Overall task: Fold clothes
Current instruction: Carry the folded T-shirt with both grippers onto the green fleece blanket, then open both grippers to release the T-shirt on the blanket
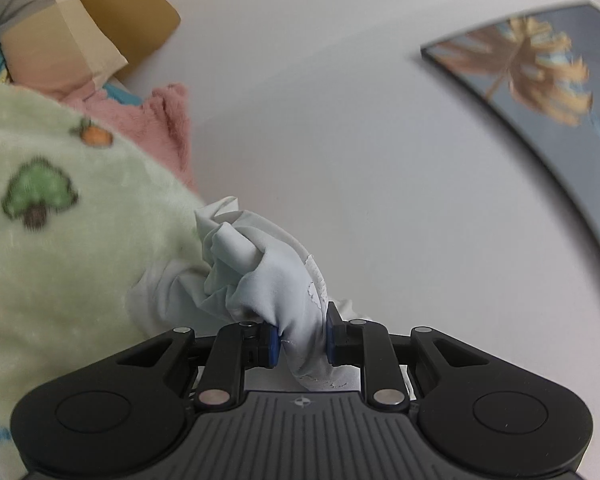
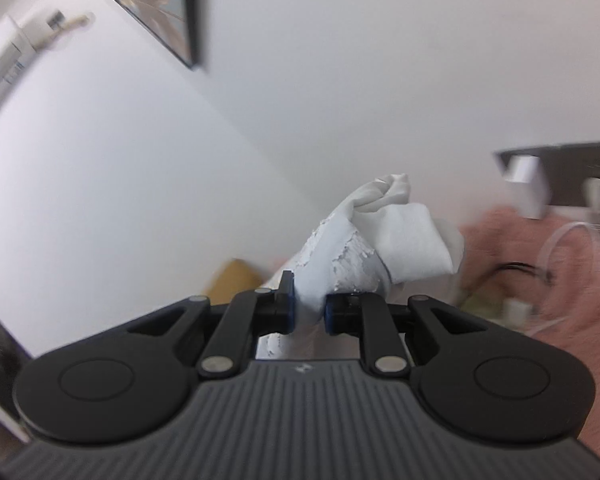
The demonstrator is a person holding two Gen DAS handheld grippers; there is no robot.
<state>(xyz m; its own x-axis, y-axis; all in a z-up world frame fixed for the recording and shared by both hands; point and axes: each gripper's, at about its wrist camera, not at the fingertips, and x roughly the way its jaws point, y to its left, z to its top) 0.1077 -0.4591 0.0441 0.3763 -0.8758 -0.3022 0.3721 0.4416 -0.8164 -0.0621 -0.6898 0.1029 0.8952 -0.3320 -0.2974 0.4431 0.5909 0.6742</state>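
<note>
A pale white-blue garment (image 1: 268, 280) with a cracked, flaking print is bunched between my left gripper's (image 1: 302, 340) blue pads, which are shut on it. The cloth trails left toward a green fleece blanket. The same garment (image 2: 380, 236) shows in the right wrist view, where my right gripper (image 2: 309, 308) is shut on another bunched part, its free end sticking up. Both grippers point up toward the wall, holding the garment raised. The rest of the garment is hidden below the grippers.
A green fleece blanket (image 1: 60, 240) with tree prints lies left, with a pink blanket (image 1: 160, 120), a patchwork pillow (image 1: 52, 40) and a mustard cushion (image 1: 140, 12) behind. A framed picture (image 1: 540, 76) hangs on the white wall. At right lie pink bedding (image 2: 560, 300), white cables (image 2: 572, 248) and a dark shelf (image 2: 572, 172).
</note>
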